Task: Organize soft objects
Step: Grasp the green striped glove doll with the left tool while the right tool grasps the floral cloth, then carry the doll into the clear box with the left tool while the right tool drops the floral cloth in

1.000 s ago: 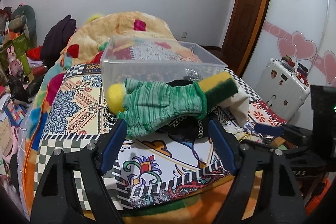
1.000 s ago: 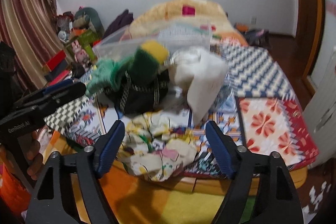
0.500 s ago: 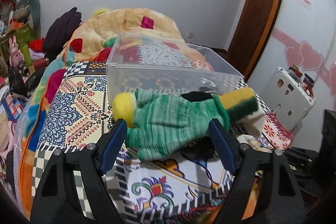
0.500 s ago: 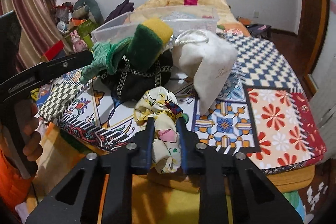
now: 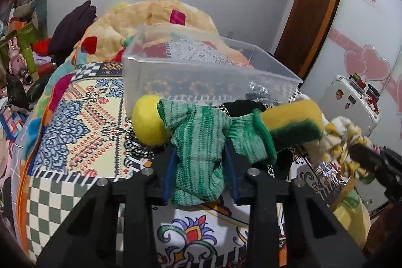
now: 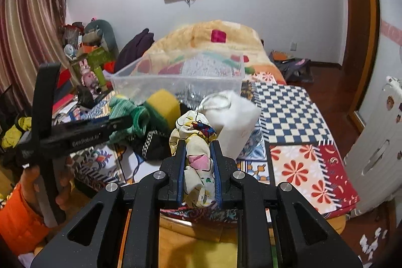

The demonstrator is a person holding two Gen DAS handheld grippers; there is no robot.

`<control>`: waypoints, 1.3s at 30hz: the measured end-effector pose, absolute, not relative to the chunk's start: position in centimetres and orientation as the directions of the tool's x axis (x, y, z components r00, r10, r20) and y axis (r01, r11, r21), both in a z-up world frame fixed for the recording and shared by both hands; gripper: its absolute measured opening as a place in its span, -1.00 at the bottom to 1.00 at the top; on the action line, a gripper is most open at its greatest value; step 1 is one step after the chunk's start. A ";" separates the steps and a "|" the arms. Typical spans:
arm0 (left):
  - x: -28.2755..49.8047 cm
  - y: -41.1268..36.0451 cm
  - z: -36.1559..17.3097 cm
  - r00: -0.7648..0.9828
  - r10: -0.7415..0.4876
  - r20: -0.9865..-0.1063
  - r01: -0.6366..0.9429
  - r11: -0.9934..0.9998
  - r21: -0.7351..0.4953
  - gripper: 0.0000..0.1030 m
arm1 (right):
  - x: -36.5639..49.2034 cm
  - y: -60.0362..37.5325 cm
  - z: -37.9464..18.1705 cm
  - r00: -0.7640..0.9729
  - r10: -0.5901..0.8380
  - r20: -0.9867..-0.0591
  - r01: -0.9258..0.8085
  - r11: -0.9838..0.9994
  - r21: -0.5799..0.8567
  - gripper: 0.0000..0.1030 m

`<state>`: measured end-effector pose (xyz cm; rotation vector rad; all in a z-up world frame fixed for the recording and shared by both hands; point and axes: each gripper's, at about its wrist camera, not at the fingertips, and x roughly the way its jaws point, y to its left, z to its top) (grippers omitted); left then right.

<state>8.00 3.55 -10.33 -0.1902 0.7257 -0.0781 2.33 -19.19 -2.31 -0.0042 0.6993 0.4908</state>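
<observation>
Green knit glove [image 5: 201, 140]: striped light and dark green, ribbed cuff with a darker green hem. Long axis roughly crosswise in the left wrist view, cuff to the right, lower part drooping between the blue pads. Pinched by left gripper [image 5: 199, 175], jaws drawn in tight on the fabric. Held just above the patterned bedspread [image 5: 75, 122], in front of the clear plastic bin [image 5: 191, 72].

Yellow ball [image 5: 148, 119]: round, fuzzy felt surface, touching the glove's left end.

Yellow-green sponge [image 5: 294, 122]: blocky foam, yellow top, dark green scouring layer below, long axis running rightward from the glove's cuff.

Floral scrunchie [image 6: 198, 142]: cream satin-like cloth, gathered and crumpled, printed with pink, yellow, red and blue. Long axis running away from the right wrist camera, bunched end pointing forward and up. Clamped by right gripper [image 6: 198, 167], jaws closed narrowly on it, raised over the bed's near edge.

White pouch [image 6: 238, 119]: soft cloth, boxy, cord loop on top, resting just behind the scrunchie.

Black knit item [image 6: 153, 145]: dark, with white-patterned trim, lying on the bedspread beneath the sponge.

Clear plastic bin: rectangular, transparent, open-topped, behind the pile.
</observation>
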 end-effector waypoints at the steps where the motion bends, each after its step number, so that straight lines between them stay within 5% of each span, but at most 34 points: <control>1: 7.8 3.6 -10.0 0.752 -0.139 -0.645 0.007 0.979 -0.204 -0.42 | 2.4 -19.2 -2.1 0.662 0.432 -0.612 -0.433 0.887 0.158 -0.67; 21: 7.9 5.3 -1.2 0.881 -0.097 -0.462 0.009 0.982 -0.190 -0.46 | 6.2 -16.4 4.0 0.755 0.485 -0.441 -0.481 0.867 0.131 -0.67; 28: 11.6 5.5 -0.8 0.874 -0.085 -0.478 0.004 0.986 -0.168 -0.46 | 9.3 -15.1 3.5 0.761 0.466 -0.452 -0.452 0.880 0.147 -0.67; 39: 17.9 5.1 -4.4 0.792 -0.073 -0.607 -0.003 0.992 -0.124 -0.46 | 13.7 -12.9 0.0 0.701 0.390 -0.597 -0.400 0.908 0.124 -0.67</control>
